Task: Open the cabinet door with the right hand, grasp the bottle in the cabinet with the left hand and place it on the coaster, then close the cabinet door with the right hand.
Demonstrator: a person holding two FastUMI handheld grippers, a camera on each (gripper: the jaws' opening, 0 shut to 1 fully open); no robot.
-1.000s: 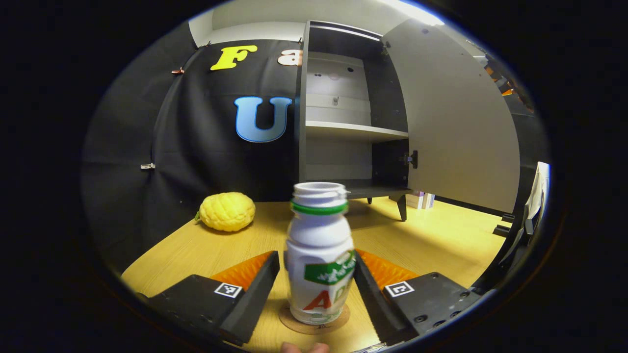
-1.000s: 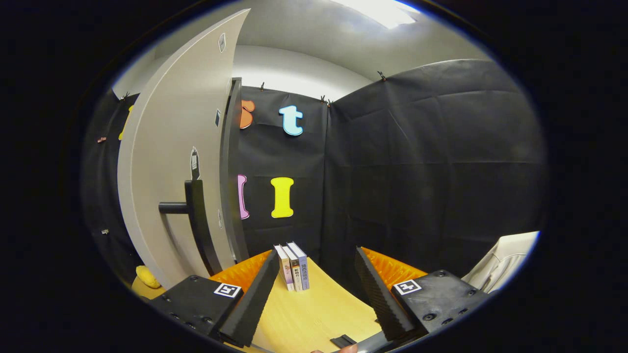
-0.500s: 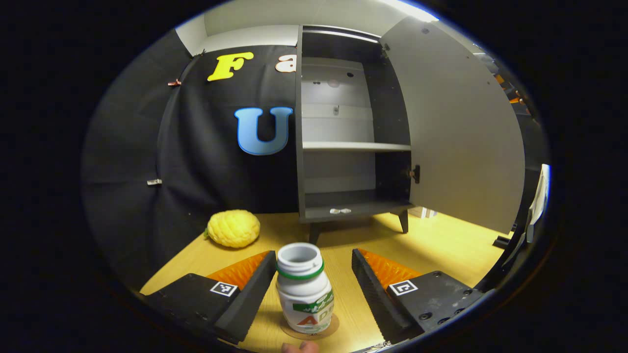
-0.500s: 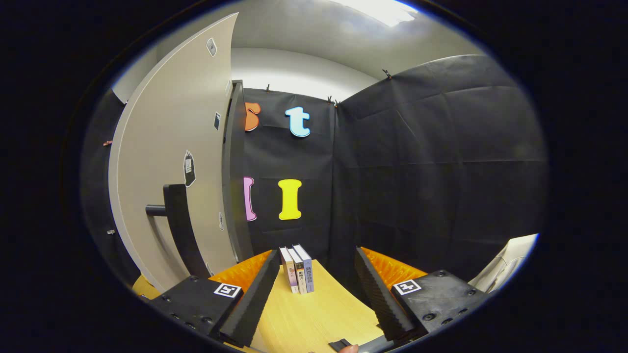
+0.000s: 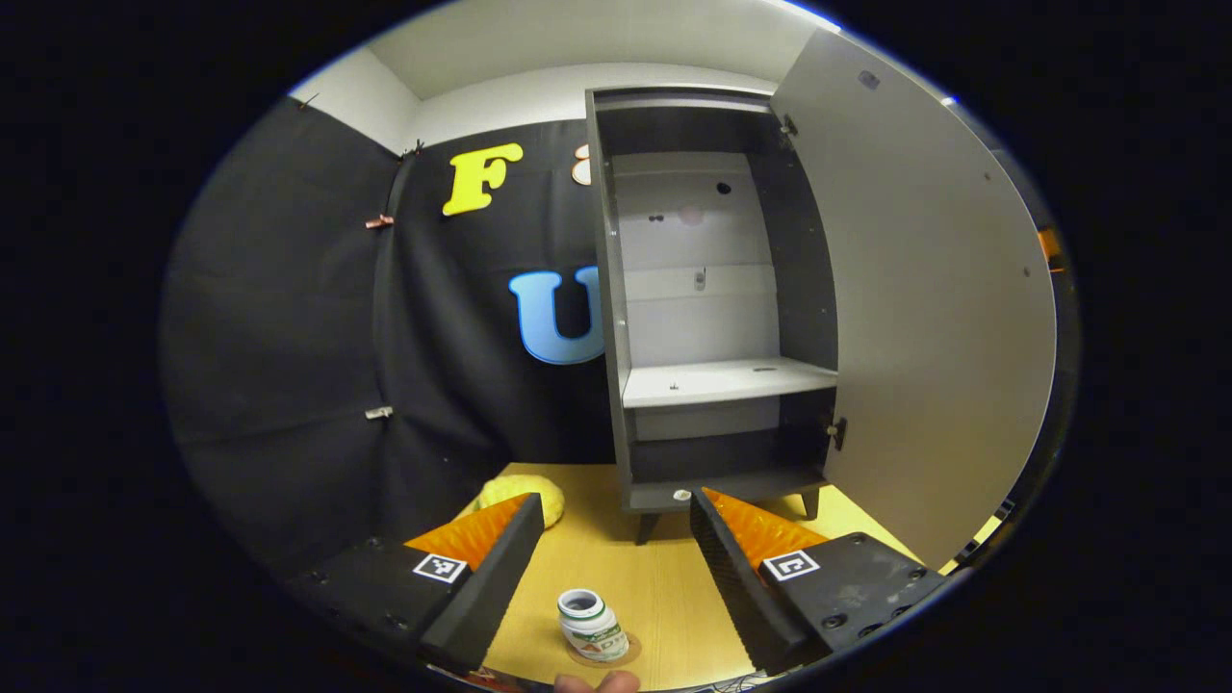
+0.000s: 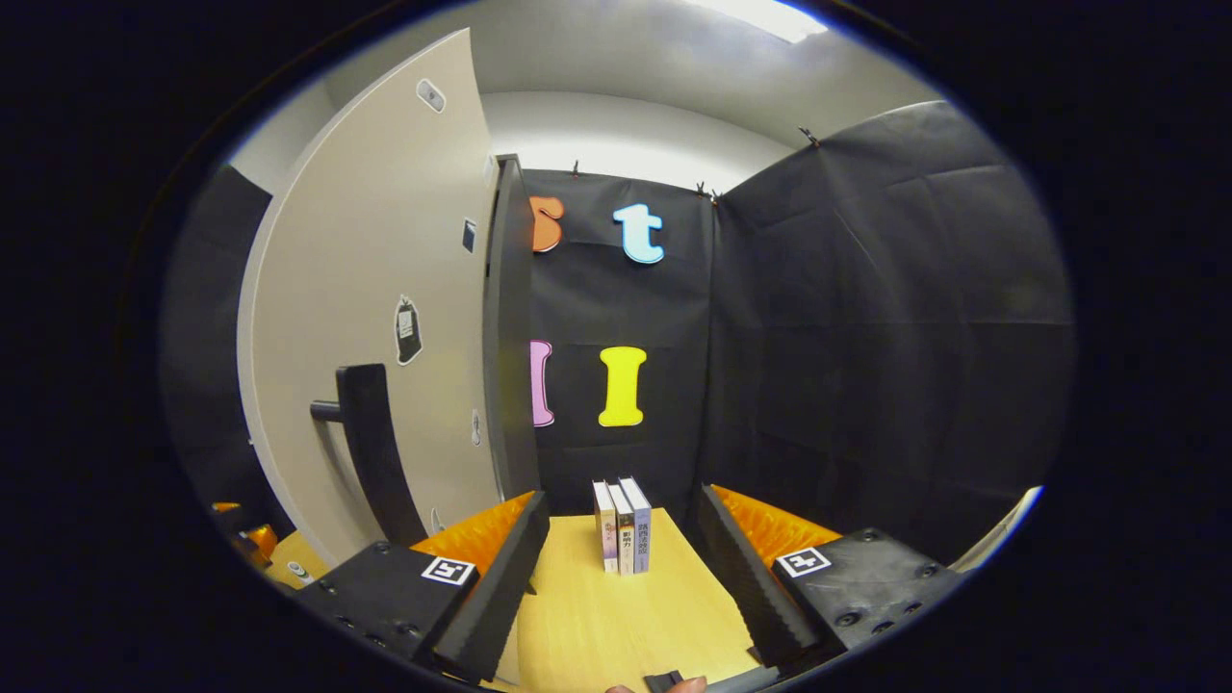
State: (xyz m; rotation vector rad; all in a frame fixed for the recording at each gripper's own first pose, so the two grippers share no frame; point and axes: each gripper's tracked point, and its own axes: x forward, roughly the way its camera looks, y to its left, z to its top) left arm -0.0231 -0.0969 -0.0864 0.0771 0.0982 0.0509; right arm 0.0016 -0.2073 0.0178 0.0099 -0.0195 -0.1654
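Observation:
A small white bottle [image 5: 592,625] with a green neck ring and no cap stands upright on a round brown coaster [image 5: 626,652], low in the left gripper view. My left gripper [image 5: 610,553] is open, raised above and behind the bottle, touching nothing. The dark cabinet [image 5: 710,318] stands ahead with its grey door [image 5: 938,318] swung wide to the right; its shelves are bare. In the right gripper view the door's outer face [image 6: 371,327] and its black bar handle [image 6: 371,452] are to the left. My right gripper [image 6: 616,553] is open, right of the handle, holding nothing.
A yellow bumpy fruit [image 5: 500,491] lies on the wooden table [image 5: 664,597] by the left wall. Three books [image 6: 624,526] stand upright on the table beyond the right gripper. Black cloth walls enclose the booth. A fingertip [image 5: 597,682] shows at the bottom edge.
My left gripper has let go of the bottle and risen well above it, leaving it on the coaster. The right gripper view has shifted slightly, with the door handle staying at left.

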